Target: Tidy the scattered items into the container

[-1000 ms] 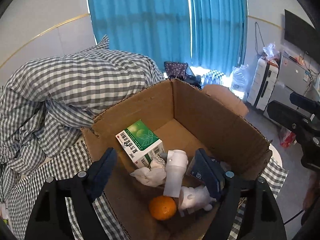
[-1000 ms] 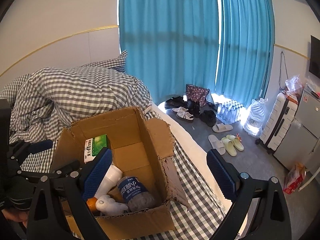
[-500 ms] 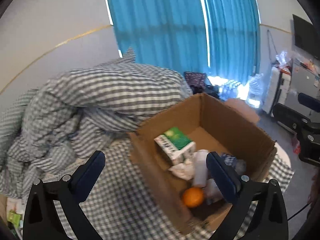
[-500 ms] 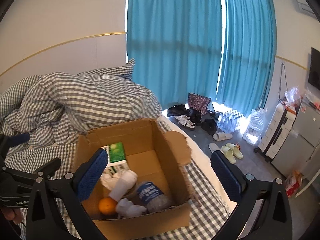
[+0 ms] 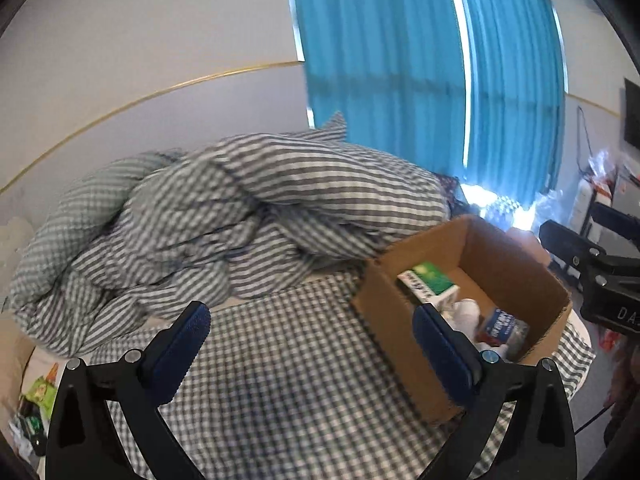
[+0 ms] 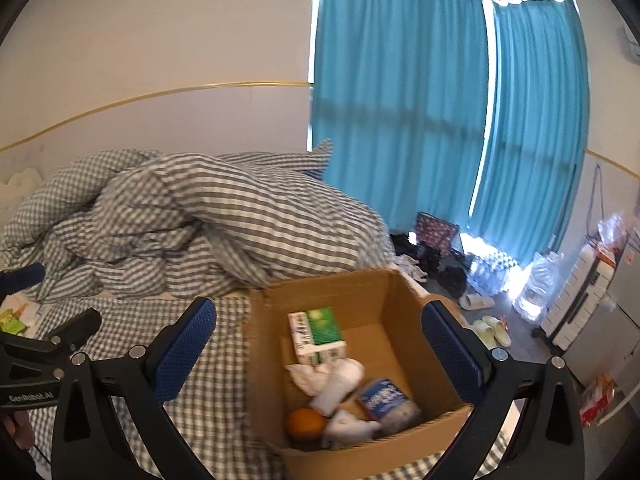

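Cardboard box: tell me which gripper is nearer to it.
Right. The right gripper hangs open directly over the cardboard box, its fingers straddling the opening. The left gripper, also open, is off to the box's side above the checked sheet.

Bedroom, checked duvet (image 6: 208,216), curtains (image 6: 440,120), slippers (image 6: 494,330)

We have drawn our left gripper (image 5: 308,344) back and to the left, away from the cardboard box (image 5: 516,272); its fingers, which framed the box's contents a second ago, now spread over the checked bed sheet (image 5: 288,368). Our right gripper (image 6: 320,344) has swung from the box's right wall to sit centred over the cardboard box (image 6: 384,292), with the orange (image 6: 305,423) now in sight.
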A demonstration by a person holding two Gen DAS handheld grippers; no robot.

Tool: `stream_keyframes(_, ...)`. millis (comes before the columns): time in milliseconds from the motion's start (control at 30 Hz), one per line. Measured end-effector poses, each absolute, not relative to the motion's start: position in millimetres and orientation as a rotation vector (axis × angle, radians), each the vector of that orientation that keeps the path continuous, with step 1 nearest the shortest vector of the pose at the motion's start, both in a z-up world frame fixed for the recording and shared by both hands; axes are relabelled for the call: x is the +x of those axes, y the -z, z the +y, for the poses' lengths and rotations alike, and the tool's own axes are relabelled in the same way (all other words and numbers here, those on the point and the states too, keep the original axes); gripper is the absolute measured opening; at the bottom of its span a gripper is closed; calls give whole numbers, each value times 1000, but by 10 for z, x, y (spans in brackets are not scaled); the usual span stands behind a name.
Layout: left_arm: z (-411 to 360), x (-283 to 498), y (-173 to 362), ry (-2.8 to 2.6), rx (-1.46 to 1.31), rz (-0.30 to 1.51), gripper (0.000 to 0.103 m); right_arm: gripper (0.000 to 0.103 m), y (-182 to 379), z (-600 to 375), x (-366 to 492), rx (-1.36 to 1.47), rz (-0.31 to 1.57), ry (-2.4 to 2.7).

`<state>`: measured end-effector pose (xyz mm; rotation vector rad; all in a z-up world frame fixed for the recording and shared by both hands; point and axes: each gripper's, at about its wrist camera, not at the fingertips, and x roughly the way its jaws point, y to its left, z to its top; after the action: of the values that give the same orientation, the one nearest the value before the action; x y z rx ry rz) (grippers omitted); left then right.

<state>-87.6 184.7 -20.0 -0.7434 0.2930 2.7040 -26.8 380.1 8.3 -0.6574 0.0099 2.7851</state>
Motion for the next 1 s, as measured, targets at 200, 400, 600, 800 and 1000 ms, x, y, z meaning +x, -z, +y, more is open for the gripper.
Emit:
stream_keyframes(200, 1280, -801, 67, -2794, -732, 232, 103, 103, -128, 3343, -407, -682, 2, -2862)
stream_keyframes(400, 770, -721, 39, -2885, -754, 206, 103, 103, -189, 2924, -437, -679, -14, -2926)
stream_keyframes(600, 325, -570, 55, -2967, -784, 147, 103, 103, -180, 2549, -413, -692, -34, -2977)
stream_keyframes(800, -58, -430, 69, -3042, -806, 81, 103, 103, -44, 2192, -340, -737, -31, -3022)
stream_keyframes(1000, -223, -376, 101, -3061, -830, 15, 103, 103, 80, 2016, -290, -791, -23, -3050)
